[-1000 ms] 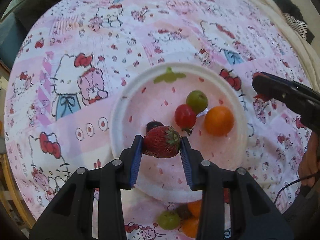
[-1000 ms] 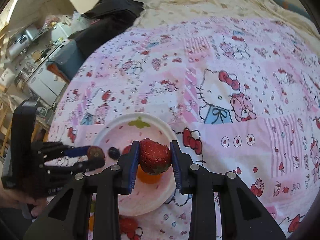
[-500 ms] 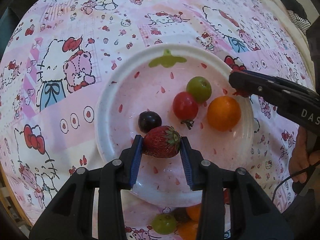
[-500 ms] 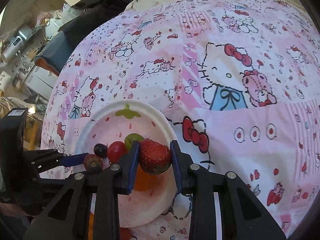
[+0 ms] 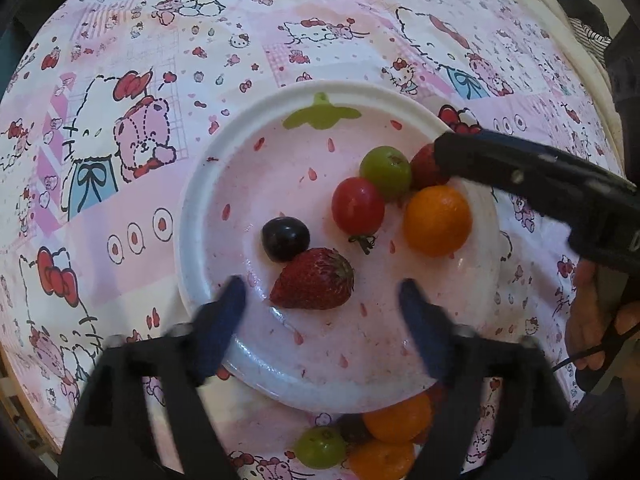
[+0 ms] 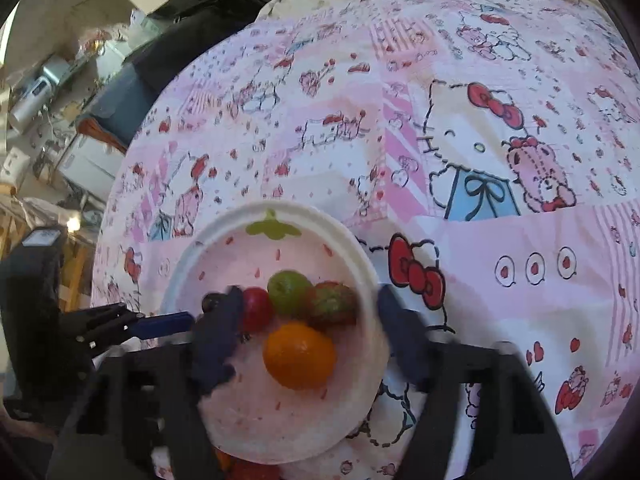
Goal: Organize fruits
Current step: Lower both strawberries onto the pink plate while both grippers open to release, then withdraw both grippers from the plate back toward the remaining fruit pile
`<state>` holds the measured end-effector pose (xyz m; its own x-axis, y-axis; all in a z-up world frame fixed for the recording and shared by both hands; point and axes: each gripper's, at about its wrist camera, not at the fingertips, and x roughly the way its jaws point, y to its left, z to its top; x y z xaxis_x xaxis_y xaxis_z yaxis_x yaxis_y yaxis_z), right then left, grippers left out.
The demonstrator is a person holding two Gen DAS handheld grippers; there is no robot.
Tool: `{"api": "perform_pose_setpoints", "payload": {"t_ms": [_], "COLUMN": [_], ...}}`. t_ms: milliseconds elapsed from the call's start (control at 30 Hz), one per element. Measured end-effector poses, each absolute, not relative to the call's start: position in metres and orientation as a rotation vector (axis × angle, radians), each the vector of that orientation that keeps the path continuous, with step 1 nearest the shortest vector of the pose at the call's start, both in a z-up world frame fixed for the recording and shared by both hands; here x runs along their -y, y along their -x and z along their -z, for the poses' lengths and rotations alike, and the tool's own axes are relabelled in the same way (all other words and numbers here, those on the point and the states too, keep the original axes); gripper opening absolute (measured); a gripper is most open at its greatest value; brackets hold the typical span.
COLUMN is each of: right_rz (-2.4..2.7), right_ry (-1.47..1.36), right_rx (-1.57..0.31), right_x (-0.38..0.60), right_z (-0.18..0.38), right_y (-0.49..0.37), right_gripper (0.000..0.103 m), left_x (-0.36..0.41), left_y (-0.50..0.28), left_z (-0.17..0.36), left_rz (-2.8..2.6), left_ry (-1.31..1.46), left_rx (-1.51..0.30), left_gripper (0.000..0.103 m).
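Both grippers were opening, pads clear of fruit. Between the left gripper's (image 5: 320,300) spread fingers a strawberry (image 5: 314,280) lay on the plate (image 5: 192,216), touching a dark grape (image 5: 285,238). The right gripper (image 6: 310,312) straddled a second strawberry (image 6: 332,304) beside the green fruit (image 6: 289,292), tomato (image 6: 258,308) and orange (image 6: 299,354). More fruit (image 5: 384,436) lay on the cloth (image 5: 280,32).
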<state>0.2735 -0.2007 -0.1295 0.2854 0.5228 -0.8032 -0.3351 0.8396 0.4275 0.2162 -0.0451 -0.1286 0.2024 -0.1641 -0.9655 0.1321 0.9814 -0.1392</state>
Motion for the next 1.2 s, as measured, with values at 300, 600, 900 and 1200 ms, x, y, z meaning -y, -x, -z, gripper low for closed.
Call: {"api": "perform_pose_setpoints", "payload": {"t_ms": [300,600,900,1200], "right_rz": [-0.555,-0.541,-0.496,-0.477], "right_ry": [-0.240,-0.203,-0.204,-0.209], "right_rx": [-1.049,-1.010,-0.995,-0.990], "right_x": [0.221,0.227,0.239,0.244], "right_z": [0.089,0.055,0.042,0.032], "right_y": [-0.272,-0.237,-0.184,-0.138], "right_gripper": [0.078,0.078,0.078,0.078], "left_x": [0.035,0.018,0.013,0.007], "left_y": [-0.202,-0.179,-0.145,-0.111], "left_z": [0.098,0.067,0.046,0.037], "left_rz": [0.212,0.162,0.170,0.155], "left_ry": [0.060,0.091,0.101,0.123], "left_rx": [-1.279,-1.205,-1.156,-1.126], "left_gripper": [0.080,0.080,0.080,0.080]}}
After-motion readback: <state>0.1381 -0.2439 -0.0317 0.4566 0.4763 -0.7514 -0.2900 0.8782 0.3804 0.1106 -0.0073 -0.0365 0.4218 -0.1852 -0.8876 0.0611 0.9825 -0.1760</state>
